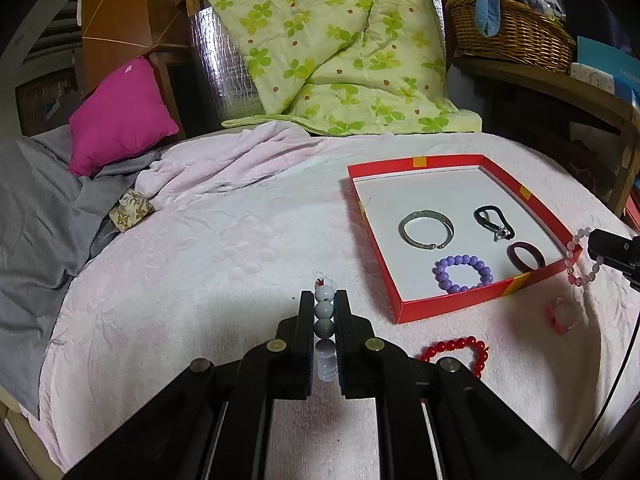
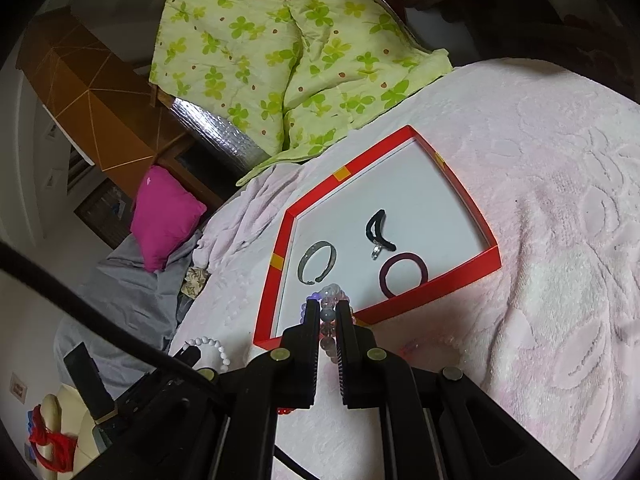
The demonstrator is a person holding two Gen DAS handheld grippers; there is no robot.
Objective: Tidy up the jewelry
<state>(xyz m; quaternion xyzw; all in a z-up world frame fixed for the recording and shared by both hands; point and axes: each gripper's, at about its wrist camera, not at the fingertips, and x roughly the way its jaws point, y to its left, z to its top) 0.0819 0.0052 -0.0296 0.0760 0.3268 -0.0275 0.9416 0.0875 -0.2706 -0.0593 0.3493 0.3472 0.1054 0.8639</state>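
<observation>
- I see one red tray (image 1: 460,300) with a white floor, right of centre in the left wrist view, lying on a pale pink bedspread (image 1: 224,248).
- I count four pieces inside the tray: one silver bangle (image 1: 426,229), one black cord with a small metal ring (image 1: 493,221), one dark maroon band (image 1: 526,256) and one purple bead bracelet (image 1: 464,273) next to the near wall.
- My left gripper (image 1: 324,298), low centre of its own view, is pinching one string of white and grey beads (image 1: 324,312); the pads press on the beads, which stand in a column between them.
- My right gripper (image 2: 325,308), low centre of its view, is clamped on one pale pink bead bracelet (image 2: 331,295), at the tray's near edge; in the left view this bracelet hangs at the far right, just outside the tray's right corner.
- I count two pieces loose on the bedspread in the lower right of the left view: one red bead bracelet (image 1: 460,350) and one smaller pinkish-red one (image 1: 563,316), blurred.
- Behind, at the top of the frame: one green-patterned quilt (image 1: 328,44), one magenta cushion (image 1: 120,116) upper left, one wicker basket (image 1: 516,36) upper right.
</observation>
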